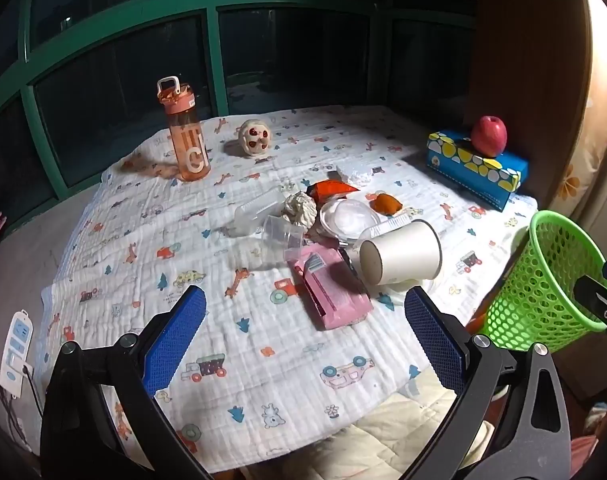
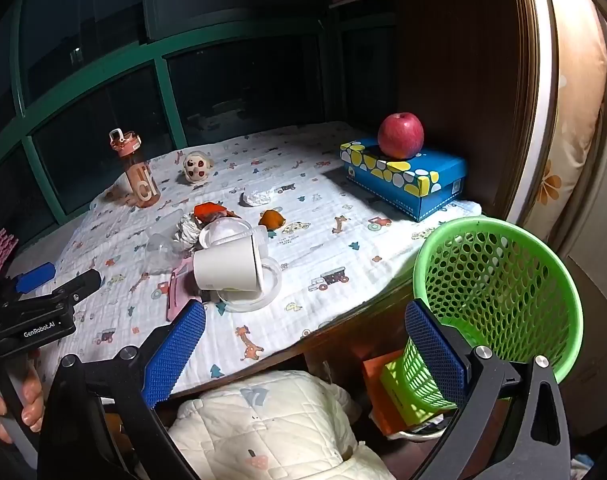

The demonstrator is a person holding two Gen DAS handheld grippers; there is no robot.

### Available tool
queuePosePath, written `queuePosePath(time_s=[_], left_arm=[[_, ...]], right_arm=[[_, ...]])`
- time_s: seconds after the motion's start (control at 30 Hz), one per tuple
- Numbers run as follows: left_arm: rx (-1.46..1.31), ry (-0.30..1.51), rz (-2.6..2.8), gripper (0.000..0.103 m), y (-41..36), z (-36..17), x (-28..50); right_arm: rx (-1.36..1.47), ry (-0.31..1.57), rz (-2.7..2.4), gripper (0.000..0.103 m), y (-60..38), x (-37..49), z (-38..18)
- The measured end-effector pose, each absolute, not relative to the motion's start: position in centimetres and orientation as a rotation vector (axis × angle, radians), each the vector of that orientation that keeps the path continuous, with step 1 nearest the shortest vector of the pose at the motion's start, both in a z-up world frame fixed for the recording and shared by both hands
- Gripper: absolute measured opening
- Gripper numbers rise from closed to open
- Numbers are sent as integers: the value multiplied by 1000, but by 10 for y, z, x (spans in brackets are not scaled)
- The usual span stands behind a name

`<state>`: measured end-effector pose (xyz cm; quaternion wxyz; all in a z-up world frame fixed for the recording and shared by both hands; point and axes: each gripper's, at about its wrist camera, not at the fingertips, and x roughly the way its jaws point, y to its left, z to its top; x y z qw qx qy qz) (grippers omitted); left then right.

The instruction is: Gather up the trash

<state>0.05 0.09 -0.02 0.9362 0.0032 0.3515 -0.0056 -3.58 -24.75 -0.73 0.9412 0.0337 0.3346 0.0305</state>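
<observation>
Right wrist alone shows hand (image 2: 7,404), quilted jacket (image 2: 271,424)

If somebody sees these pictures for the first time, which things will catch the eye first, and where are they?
A red apple sits on a blue tissue box at the table's far right. Mid-table lies a heap of trash led by a tipped paper cup. A green basket stands off the right edge, and an orange bottle is upright at the far left.
</observation>
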Motion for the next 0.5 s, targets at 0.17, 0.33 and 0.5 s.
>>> queuePosePath(time_s=[0.17, 0.33, 0.5], left_arm=[[2, 716, -20, 98, 3, 0, 0], [7, 717, -17, 98, 5, -4, -1], [12, 723, -12, 98, 4, -7, 1]], right_arm=[[66, 689, 61, 97, -247, -35, -9], [70, 687, 61, 97, -249, -32, -11], [72, 690, 59, 97, -249, -33, -11]])
